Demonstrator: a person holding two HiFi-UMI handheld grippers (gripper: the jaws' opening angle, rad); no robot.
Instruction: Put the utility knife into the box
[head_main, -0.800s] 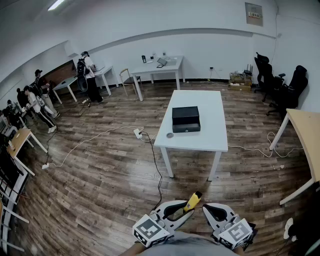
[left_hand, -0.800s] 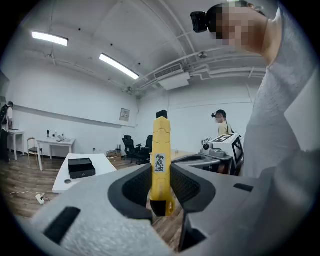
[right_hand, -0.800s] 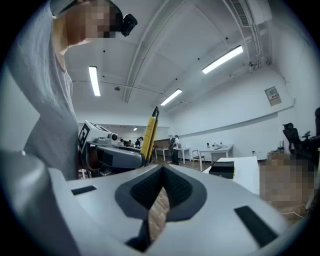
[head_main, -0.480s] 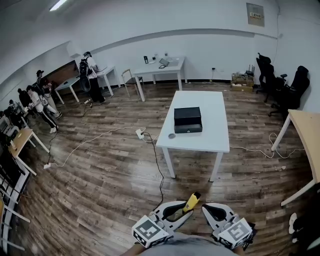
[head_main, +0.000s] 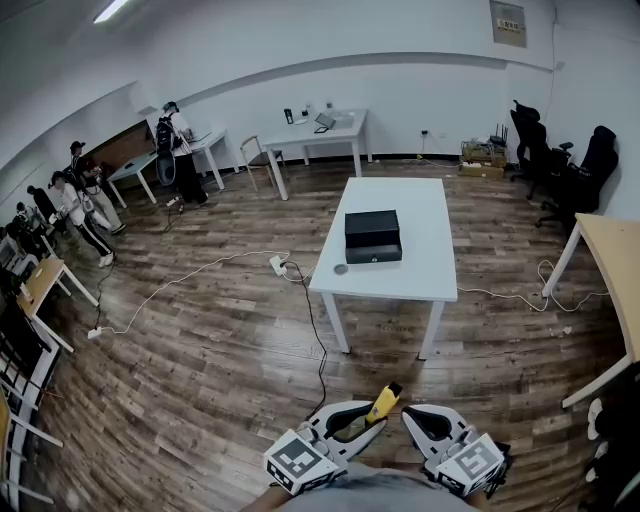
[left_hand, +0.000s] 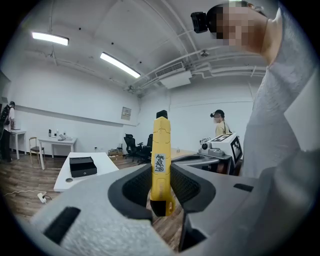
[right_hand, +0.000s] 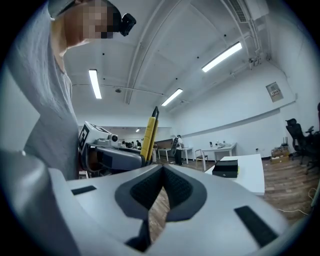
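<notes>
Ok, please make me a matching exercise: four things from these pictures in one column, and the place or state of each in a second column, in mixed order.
Things:
1. utility knife
2. black box
3. right gripper
4. office chairs

Places or states:
A. jaws together, nothing between them
B. on the white table
C. by the wall, at the right of the head view
D. clamped in the left gripper

Pairs: 1-D, 2-B, 3-A, 4-C

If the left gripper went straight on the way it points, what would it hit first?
The way looks free: the left gripper, clamping the utility knife, faces open floor. The white table lies left of that line; depth unclear.
</notes>
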